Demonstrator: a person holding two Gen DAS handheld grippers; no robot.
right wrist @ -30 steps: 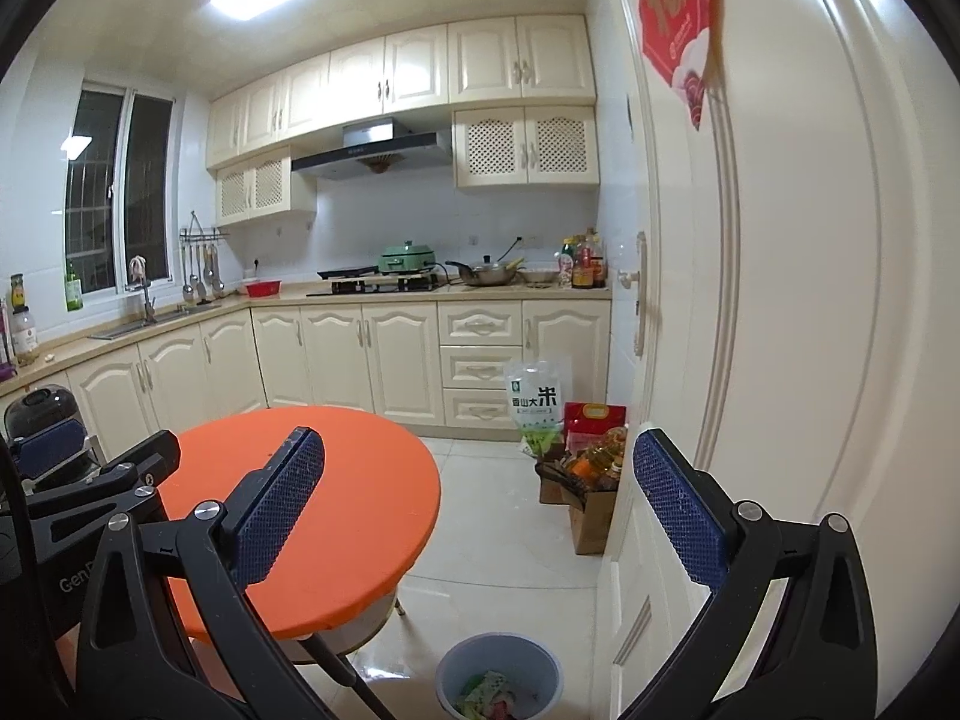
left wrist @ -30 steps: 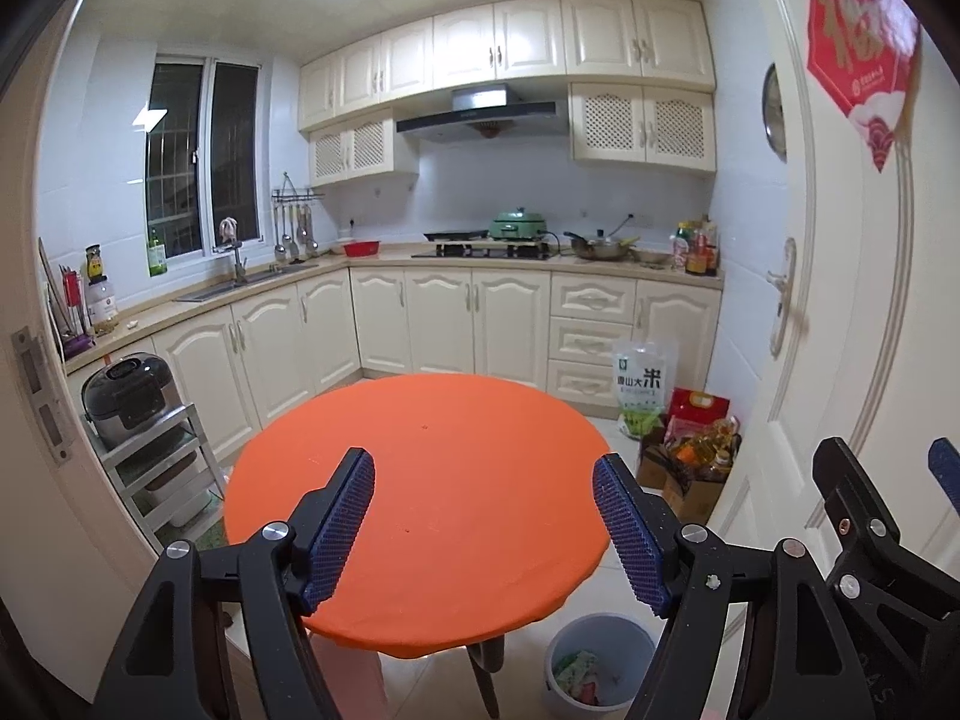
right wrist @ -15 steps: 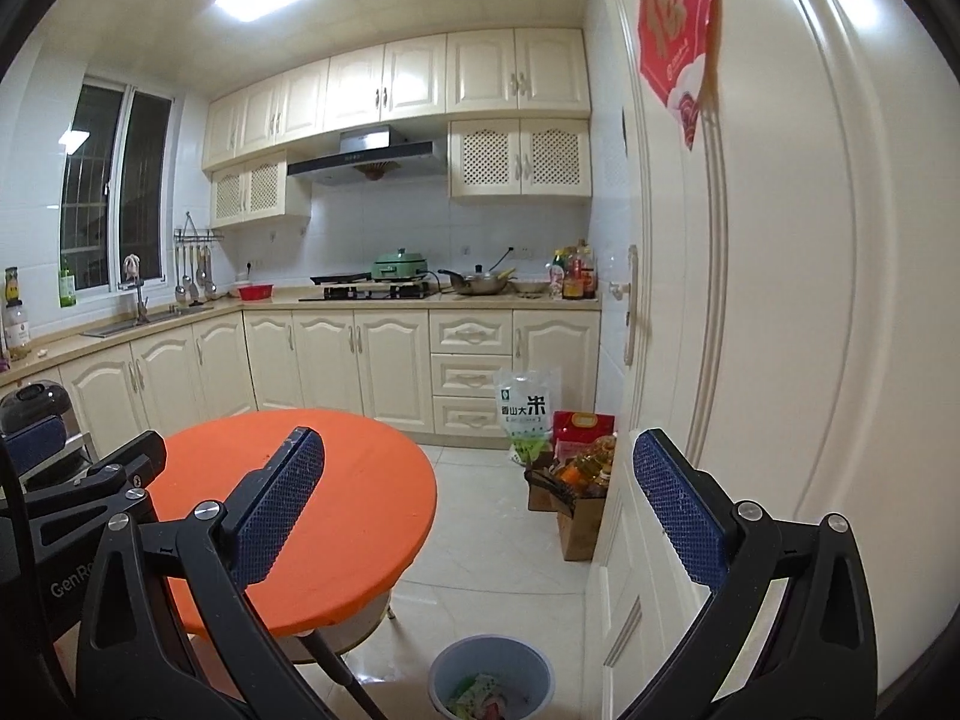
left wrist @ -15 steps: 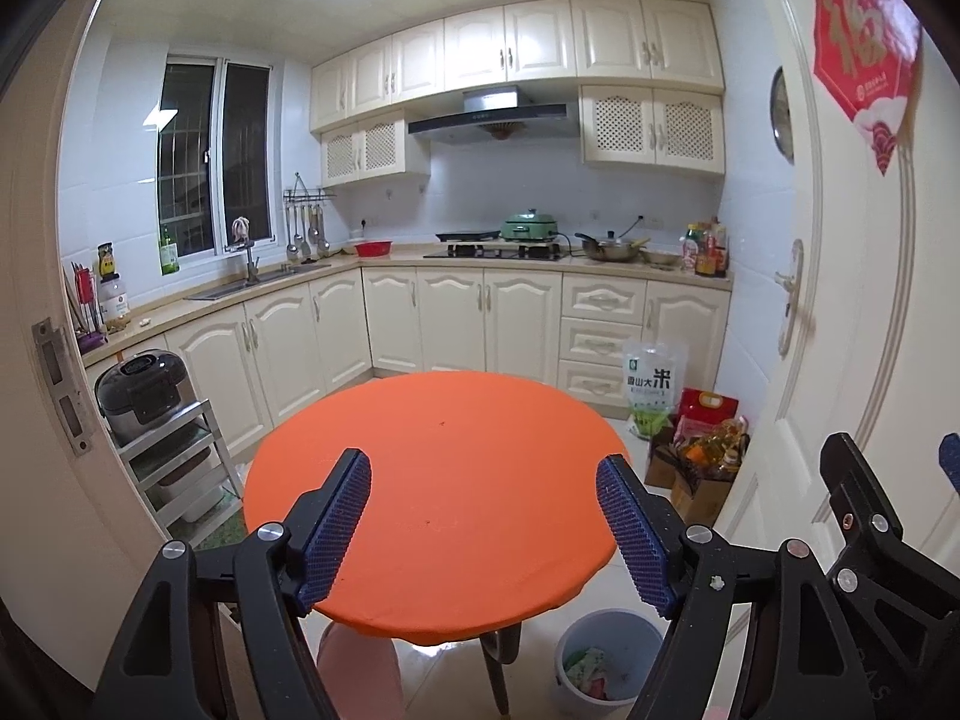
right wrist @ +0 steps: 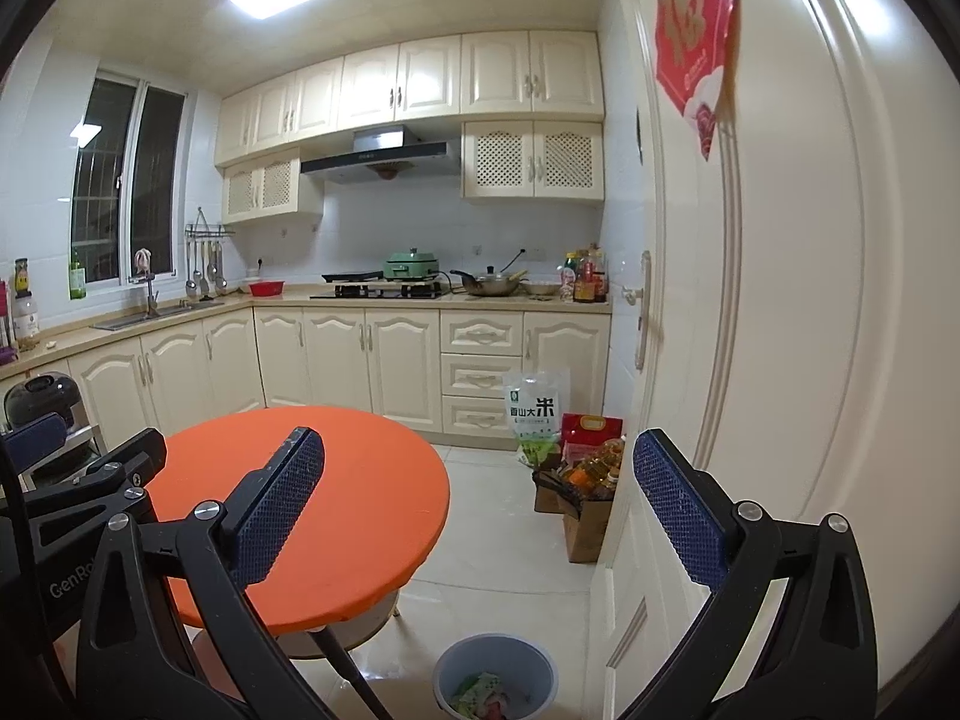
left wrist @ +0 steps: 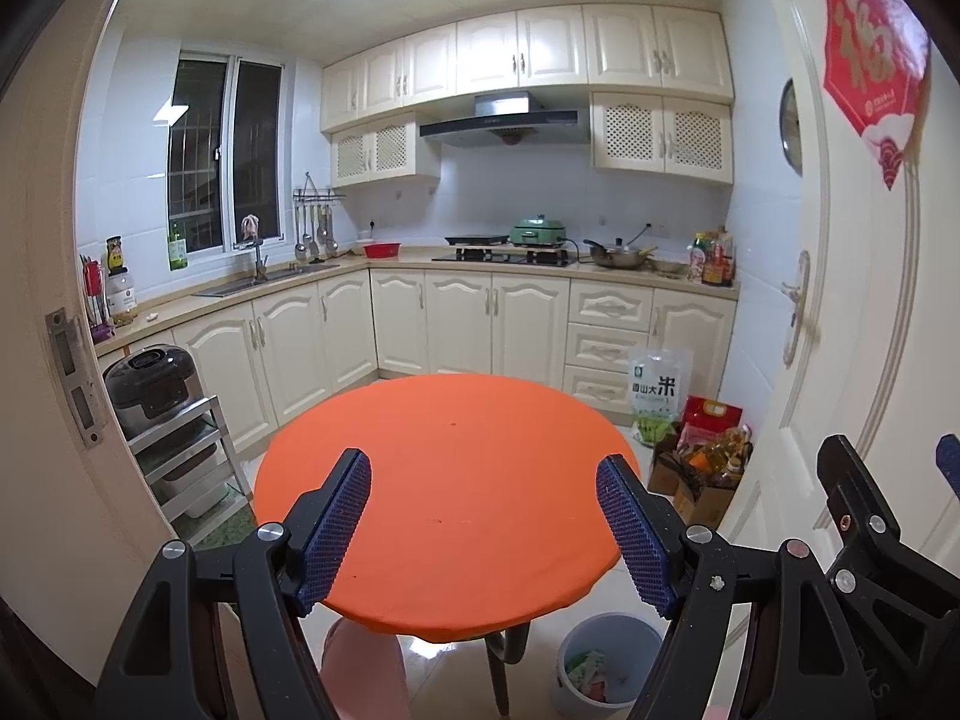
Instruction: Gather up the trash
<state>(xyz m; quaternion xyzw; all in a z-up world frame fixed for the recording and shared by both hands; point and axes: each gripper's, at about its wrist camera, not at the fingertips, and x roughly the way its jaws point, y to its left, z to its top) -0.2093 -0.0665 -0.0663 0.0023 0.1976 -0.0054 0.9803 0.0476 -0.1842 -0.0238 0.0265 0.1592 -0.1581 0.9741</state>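
A round orange counter (left wrist: 450,480) stands mid-kitchen, cream cabinets (left wrist: 492,324) and a stove (left wrist: 504,255) along the far wall. Below its near edge, on the tiled floor (right wrist: 510,528), a pale blue bin (right wrist: 495,681) holds crumpled trash (right wrist: 480,693). The left gripper (left wrist: 483,531) and right gripper (right wrist: 480,507) hover with fingers spread wide, holding nothing. A white door (right wrist: 780,300) stands at right.

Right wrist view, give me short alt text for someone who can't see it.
The open right gripper, holding nothing, looks into a kitchen over a round orange table. A blue wastebasket holding wrappers stands on the floor below, beside a white door.
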